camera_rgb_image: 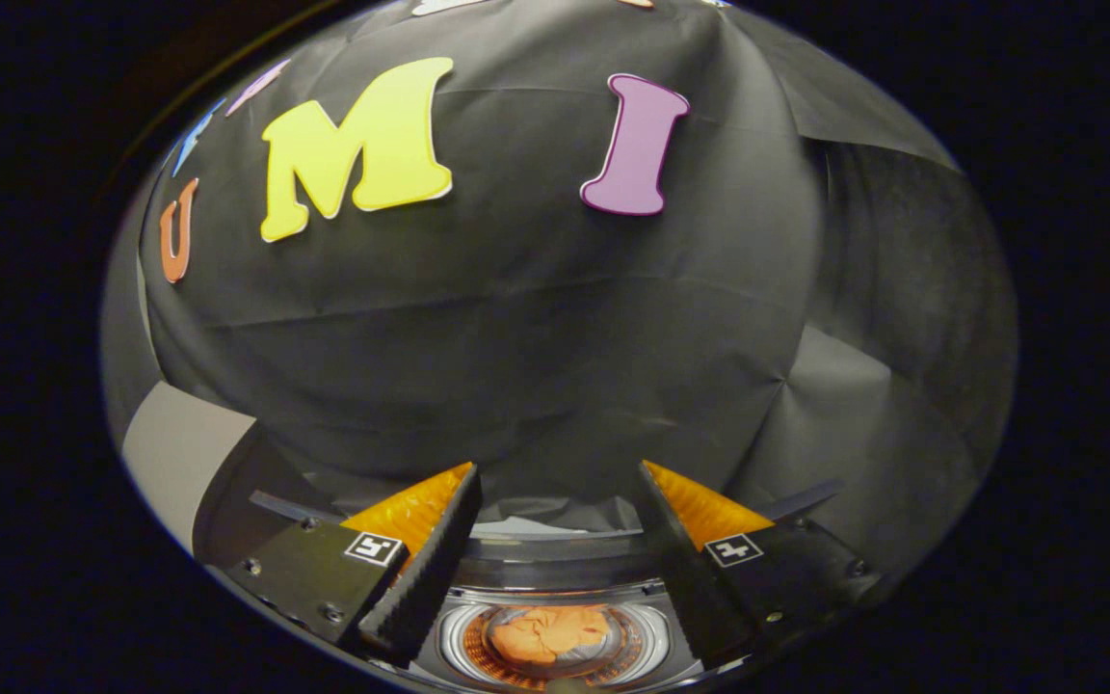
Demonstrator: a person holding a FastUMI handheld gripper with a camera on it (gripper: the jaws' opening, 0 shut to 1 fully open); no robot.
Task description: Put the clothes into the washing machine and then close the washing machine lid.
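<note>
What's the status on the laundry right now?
Hand-held gripper open, empty. Orange clothes in washing machine drum, below fingers. Lid not yet closed. Nothing in the way.

The gripper [555,554] has matt black fingers [425,578] with ribbed, rough inner pads and glossy orange plastic backs; its jaws stand apart, holding nothing. Between them, the washing machine [555,573] shows a shiny rim and smooth pale plastic around soft, crumpled orange cloth [550,634].
</note>
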